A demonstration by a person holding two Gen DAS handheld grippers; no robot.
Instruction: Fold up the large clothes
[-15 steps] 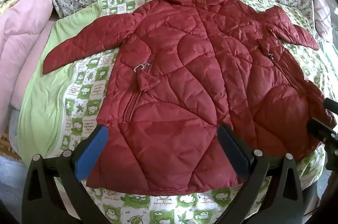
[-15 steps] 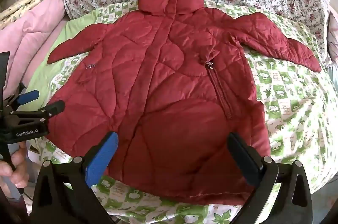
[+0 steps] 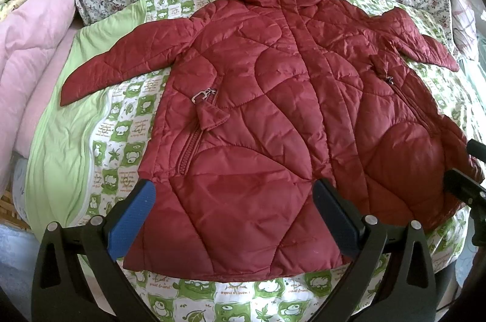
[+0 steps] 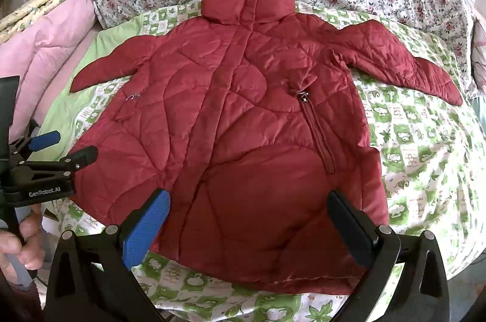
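The dark red quilted padded jacket (image 3: pixel 273 115) lies spread flat, front up, on the bed's green-checked sheet (image 3: pixel 127 170). Light, puffy and probably slippery, it is best pinched at hem corners. Left claw (image 3: pixel 234 218) and right claw (image 4: pixel 249 225) hover spread, empty.

In the left wrist view, the black right gripper (image 3: pixel 467 188) is cut off by the picture's edge at 3 o'clock, so its jaws cannot be told. The left gripper's black finger (image 3: pixel 334 218) hides part of the dark red puffy quilted jacket (image 3: pixel 273 109) hem at 5 o'clock. The small brown words on the green and white checked sheet (image 3: pixel 127 121) are too tiny to read.
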